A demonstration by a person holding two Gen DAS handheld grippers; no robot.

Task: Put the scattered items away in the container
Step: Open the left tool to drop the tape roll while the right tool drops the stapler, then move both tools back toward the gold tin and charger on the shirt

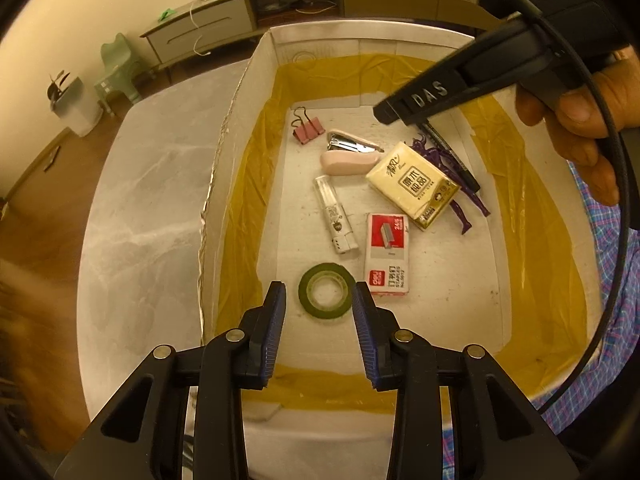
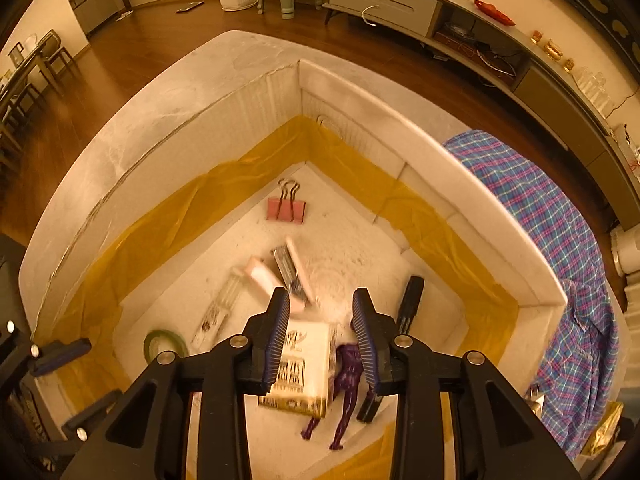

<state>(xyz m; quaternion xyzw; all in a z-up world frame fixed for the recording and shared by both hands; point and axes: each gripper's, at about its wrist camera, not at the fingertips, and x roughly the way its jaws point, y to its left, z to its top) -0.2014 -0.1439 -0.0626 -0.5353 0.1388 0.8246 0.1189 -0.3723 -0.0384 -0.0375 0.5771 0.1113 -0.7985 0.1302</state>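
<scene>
Right gripper [image 2: 320, 316] hides part of blurred tissue pack [image 2: 304, 364].

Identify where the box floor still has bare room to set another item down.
Free: the near-right floor of the box, right of the staple box, and the far strip beyond the binder clip. Crowded: the middle, around the tissue pack and stapler.
</scene>
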